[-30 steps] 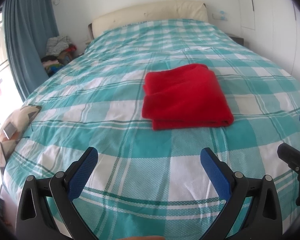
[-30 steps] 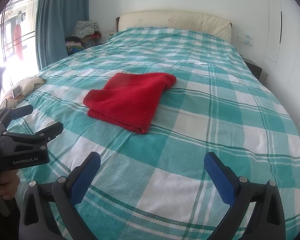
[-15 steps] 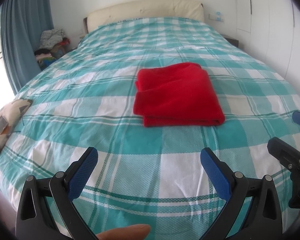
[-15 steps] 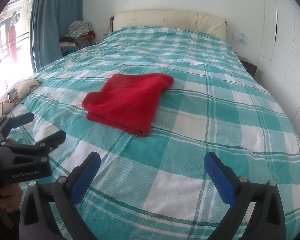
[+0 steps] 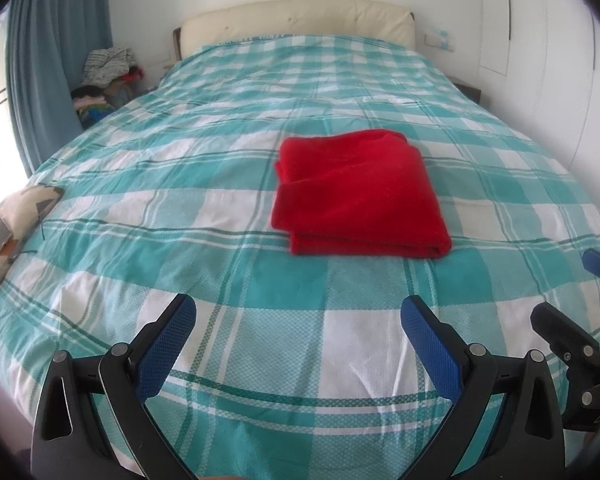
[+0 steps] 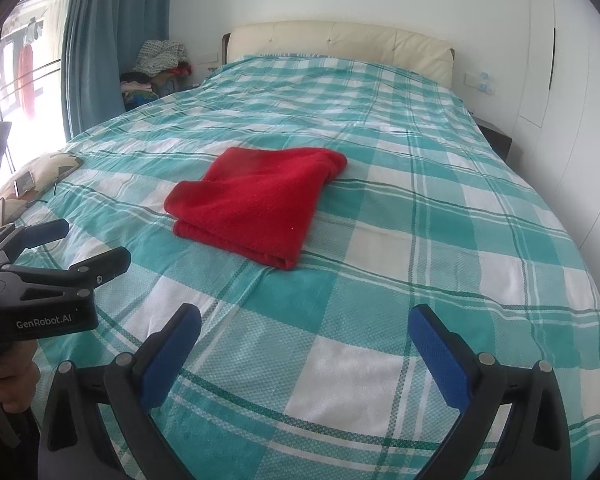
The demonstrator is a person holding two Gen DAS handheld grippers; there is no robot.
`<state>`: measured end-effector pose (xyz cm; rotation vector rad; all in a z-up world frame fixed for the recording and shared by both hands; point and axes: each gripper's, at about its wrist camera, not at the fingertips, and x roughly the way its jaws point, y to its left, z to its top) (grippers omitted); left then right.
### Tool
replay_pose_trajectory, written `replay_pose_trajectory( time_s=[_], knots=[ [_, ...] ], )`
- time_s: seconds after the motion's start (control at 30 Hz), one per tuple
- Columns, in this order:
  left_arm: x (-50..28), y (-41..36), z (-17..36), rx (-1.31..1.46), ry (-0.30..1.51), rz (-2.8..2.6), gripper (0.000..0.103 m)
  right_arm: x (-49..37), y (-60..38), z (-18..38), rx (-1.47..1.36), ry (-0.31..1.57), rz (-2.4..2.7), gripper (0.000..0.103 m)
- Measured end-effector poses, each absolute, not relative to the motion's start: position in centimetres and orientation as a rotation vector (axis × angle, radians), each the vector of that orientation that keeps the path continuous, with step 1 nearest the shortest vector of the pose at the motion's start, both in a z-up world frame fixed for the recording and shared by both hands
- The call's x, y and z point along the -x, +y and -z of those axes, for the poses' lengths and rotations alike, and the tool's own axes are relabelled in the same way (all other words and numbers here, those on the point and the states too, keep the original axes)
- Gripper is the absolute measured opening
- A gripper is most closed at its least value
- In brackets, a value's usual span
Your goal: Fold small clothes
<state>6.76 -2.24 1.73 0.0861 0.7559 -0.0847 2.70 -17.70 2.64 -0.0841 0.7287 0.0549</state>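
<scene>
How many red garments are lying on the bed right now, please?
1. The folded red garment lies mid-bed, ahead of both open claws; others could be hidden in the corner pile.

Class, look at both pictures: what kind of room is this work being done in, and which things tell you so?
Most likely a home bedroom: a wide bed under a teal checked cover, a cream padded headboard, and a blue curtain beside a pile of clothes.

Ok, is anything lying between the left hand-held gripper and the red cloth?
Nothing but bare checked bedspread. The left wrist view shows the stretch from the open left hand-held gripper to the folded red cloth holds no other item.
</scene>
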Motion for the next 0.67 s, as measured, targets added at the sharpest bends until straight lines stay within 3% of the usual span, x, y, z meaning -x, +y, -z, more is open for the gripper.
replay_pose_trajectory(
  time_s=[0.67],
  knots=[
    [-6.99,-2.36,-1.41,-0.101,0.763,0.064,0.103,-2.87,-17.79,-2.15,0.083,0.741,-0.057,0.102]
  ],
)
